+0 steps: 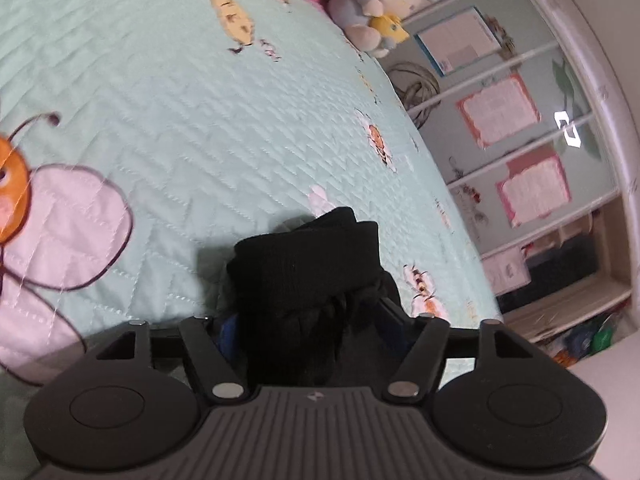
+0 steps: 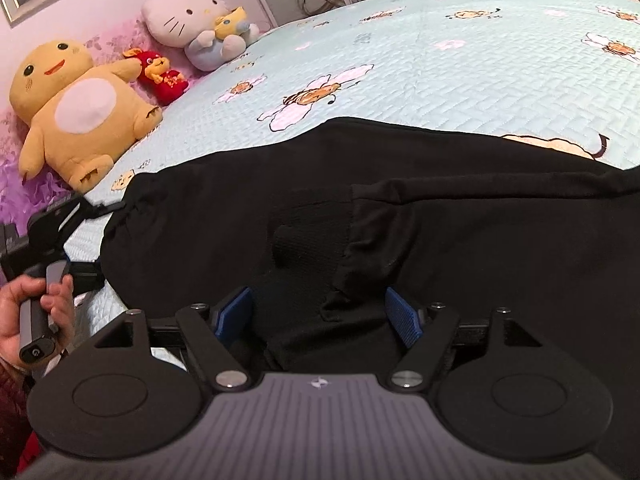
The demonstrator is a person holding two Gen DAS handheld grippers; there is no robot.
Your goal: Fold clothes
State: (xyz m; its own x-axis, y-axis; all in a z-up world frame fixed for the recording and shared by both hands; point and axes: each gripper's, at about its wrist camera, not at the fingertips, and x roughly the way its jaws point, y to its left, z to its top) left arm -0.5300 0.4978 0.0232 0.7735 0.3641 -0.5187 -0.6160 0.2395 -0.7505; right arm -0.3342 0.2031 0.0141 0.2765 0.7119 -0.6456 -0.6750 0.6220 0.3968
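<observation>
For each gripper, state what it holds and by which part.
Left gripper: bunched end of the black garment. Right gripper: open, cloth between its jaws, nothing gripped.

The bed [image 2: 460,64] lies open across its middle and toward its far edge. Plush toys [image 2: 84,100] crowd the head edge. The black garment [image 2: 460,240] covers the near edge, and a white railing [image 1: 500,60] borders the side edge.

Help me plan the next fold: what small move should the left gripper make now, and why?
Probably carry the bunched cuff across and lay it on the black garment spread over the bed: the left gripper has black cloth bunched between its pads, while the right gripper is open.
</observation>
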